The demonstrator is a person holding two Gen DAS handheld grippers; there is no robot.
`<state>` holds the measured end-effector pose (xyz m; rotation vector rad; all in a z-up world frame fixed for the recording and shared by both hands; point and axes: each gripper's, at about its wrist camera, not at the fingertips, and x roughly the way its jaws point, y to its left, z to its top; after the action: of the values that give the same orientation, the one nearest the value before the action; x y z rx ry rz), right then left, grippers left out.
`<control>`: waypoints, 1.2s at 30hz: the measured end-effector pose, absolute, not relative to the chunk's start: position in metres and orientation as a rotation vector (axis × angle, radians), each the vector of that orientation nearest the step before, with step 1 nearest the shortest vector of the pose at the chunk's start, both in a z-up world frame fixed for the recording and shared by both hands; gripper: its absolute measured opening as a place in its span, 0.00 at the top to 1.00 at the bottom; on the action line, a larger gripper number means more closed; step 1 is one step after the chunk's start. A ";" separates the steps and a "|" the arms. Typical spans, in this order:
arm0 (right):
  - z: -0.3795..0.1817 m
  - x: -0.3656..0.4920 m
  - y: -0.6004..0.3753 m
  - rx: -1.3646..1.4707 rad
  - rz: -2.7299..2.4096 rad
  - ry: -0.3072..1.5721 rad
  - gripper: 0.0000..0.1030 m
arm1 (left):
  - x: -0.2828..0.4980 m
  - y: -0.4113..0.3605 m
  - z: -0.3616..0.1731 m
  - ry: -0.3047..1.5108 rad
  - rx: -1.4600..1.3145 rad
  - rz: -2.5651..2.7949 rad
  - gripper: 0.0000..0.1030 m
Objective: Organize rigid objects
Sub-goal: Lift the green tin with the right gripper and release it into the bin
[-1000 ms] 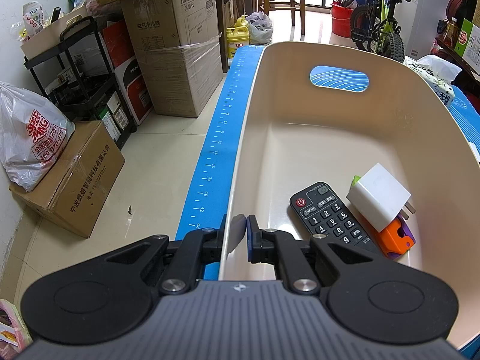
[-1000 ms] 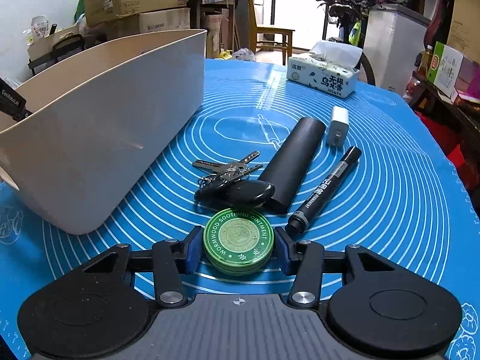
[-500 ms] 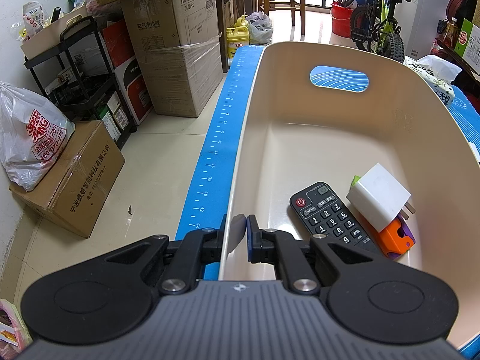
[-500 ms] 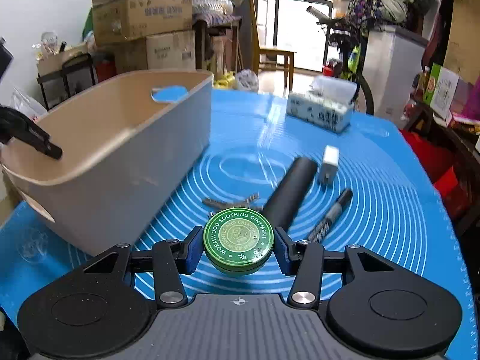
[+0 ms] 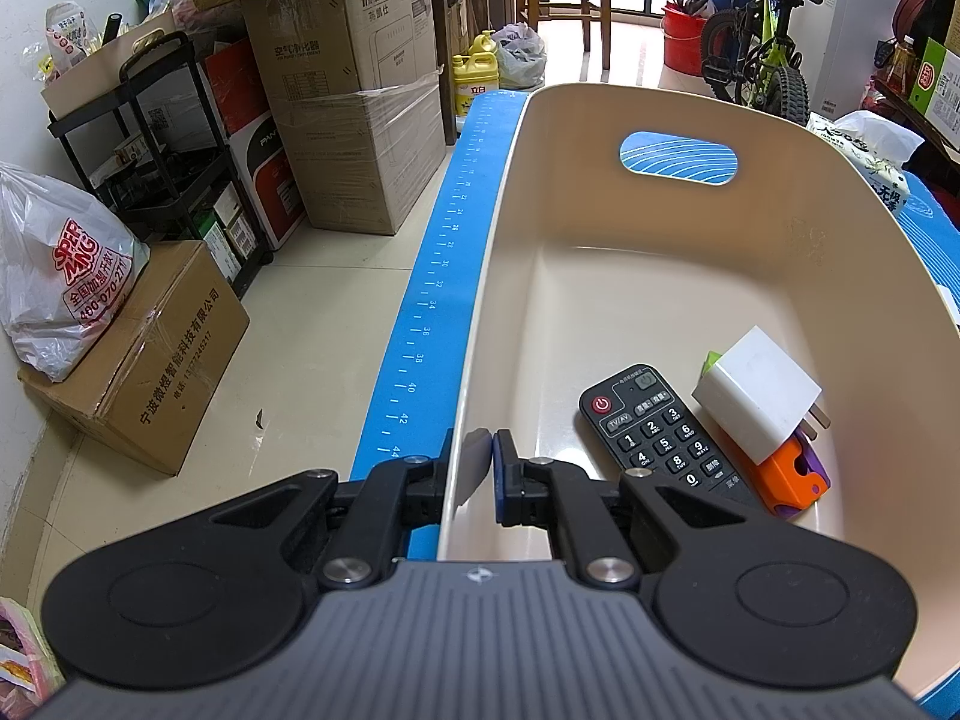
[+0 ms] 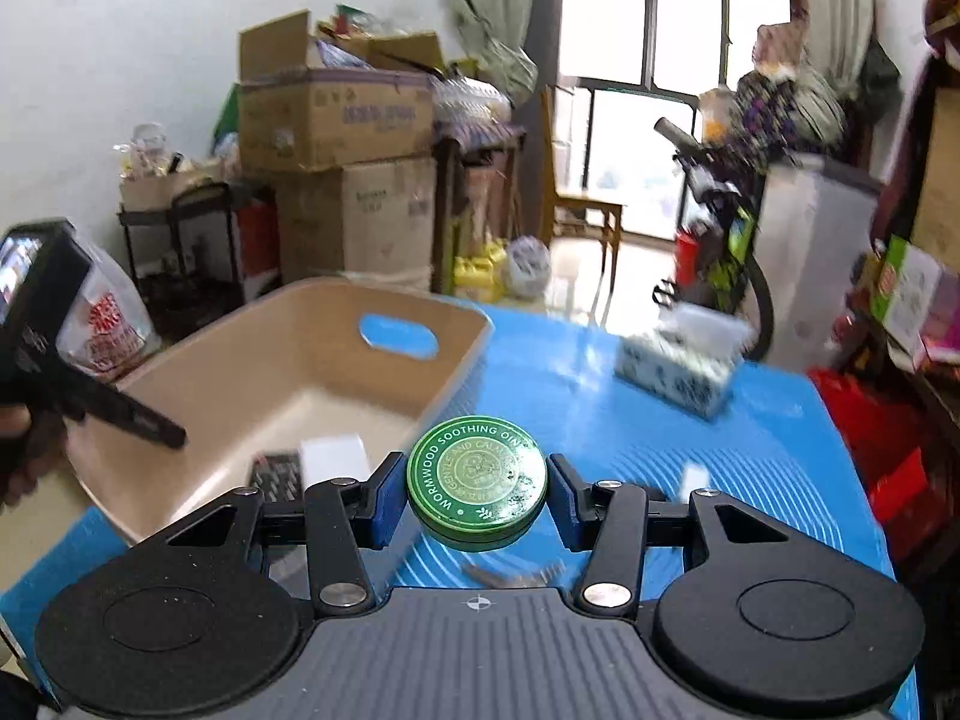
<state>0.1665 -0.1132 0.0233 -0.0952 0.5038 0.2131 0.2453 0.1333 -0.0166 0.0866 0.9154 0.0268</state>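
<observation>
Right wrist view: the right gripper holds the green ointment tin between its fingers, lifted above the blue mat, the beige bin at ten o'clock. The left gripper pinches the bin's near rim; inside, at two o'clock, lie a remote and a white charger.

Past the right gripper's fingers, the tissue box was too blurry to read. The green tin between the fingers hid part of the blue mat. Just under the tin lay something thin, maybe keys, mostly hidden. Beside the left gripper's fingers, the white charger covered most of an orange thing.
</observation>
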 end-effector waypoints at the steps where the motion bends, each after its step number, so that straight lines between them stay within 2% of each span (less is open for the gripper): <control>1: 0.027 0.170 -0.107 -0.104 0.225 0.494 0.48 | 0.246 0.133 -0.016 0.915 0.087 0.027 0.90; 11: 0.040 0.211 -0.041 -0.190 0.350 0.496 0.48 | 0.246 0.133 -0.016 0.916 0.085 0.026 0.90; 36: -0.018 0.259 0.033 -0.361 0.538 0.883 0.48 | 0.245 0.132 -0.019 0.918 0.090 0.029 0.90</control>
<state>0.2595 0.0328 -0.0180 -0.3612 0.8828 0.5383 0.2446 0.1318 -0.0188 0.0902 0.9179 0.0288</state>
